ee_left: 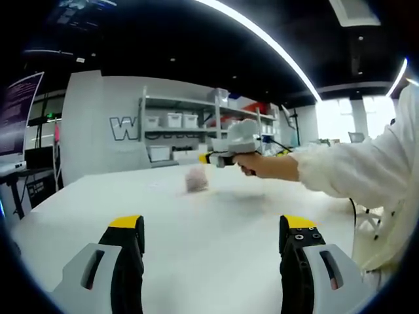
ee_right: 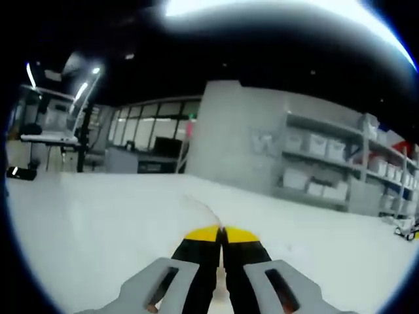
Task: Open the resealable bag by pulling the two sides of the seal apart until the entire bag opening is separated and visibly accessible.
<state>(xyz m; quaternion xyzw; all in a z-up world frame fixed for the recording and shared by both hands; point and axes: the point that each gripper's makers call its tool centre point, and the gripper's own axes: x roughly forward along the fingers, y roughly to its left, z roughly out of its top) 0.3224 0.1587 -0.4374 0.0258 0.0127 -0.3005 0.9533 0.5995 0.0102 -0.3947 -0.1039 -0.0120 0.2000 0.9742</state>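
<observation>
Bag hangs blurred over white table, pinched by right gripper, jaws together on its edge. Left gripper low, jaws apart, empty. Advice: steady bag, then take the opposite seal side.

A broad, smooth white table with a matte top stretches away ahead of the left gripper's yellow-tipped fingers. On it, well beyond those fingertips and roughly midway between them, sits a small, crumpled, pale pinkish bag, blurred. In the right gripper view the same white tabletop spreads past the fingers.
</observation>
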